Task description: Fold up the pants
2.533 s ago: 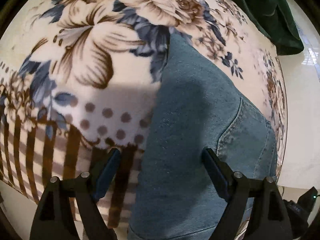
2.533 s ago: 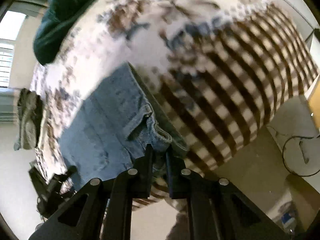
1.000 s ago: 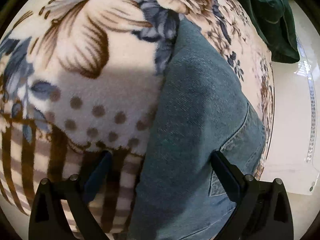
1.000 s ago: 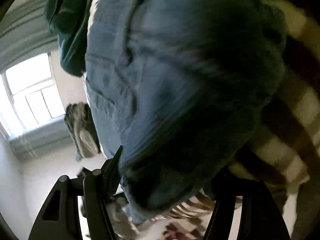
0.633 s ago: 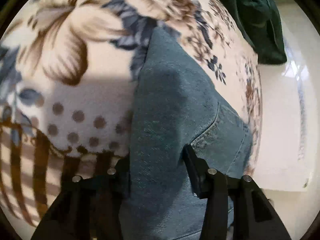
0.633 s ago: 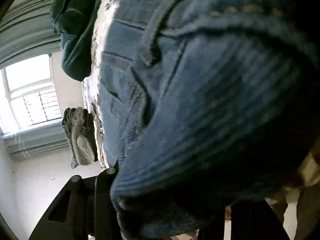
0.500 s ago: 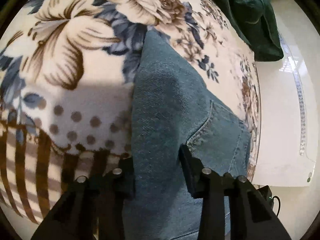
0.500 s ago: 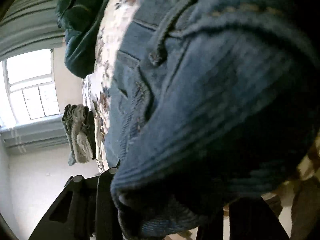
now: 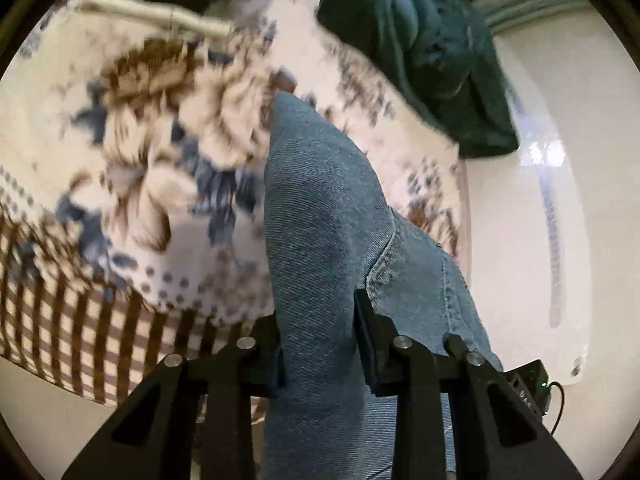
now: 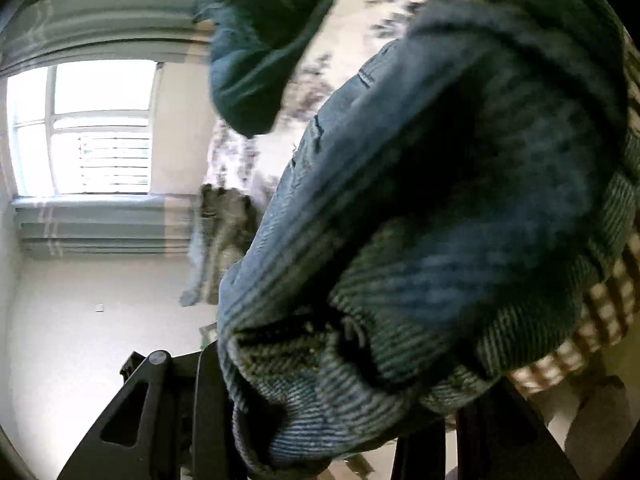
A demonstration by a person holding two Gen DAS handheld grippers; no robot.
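Blue denim pants (image 9: 332, 216) lie folded on a floral blanket (image 9: 132, 132). My left gripper (image 9: 318, 332) is shut on a thick fold of the pants and holds it raised off the blanket. In the right wrist view the pants (image 10: 460, 200) fill most of the frame, bunched right in front of the lens. My right gripper (image 10: 332, 412) is shut on that bunch of denim; its fingertips are hidden in the cloth.
A dark green garment (image 9: 432, 56) lies at the blanket's far right corner, also in the right wrist view (image 10: 260, 40). A grey folded item (image 10: 224, 232) sits beyond. The blanket's striped edge (image 9: 80, 320) hangs near me. A window (image 10: 80, 128) is at left. White floor (image 9: 532, 240) lies to the right.
My left gripper closed on the pants fold and lifted it away from the blanket. My right gripper stayed on the bunched denim and rose with it, tilting toward the window.
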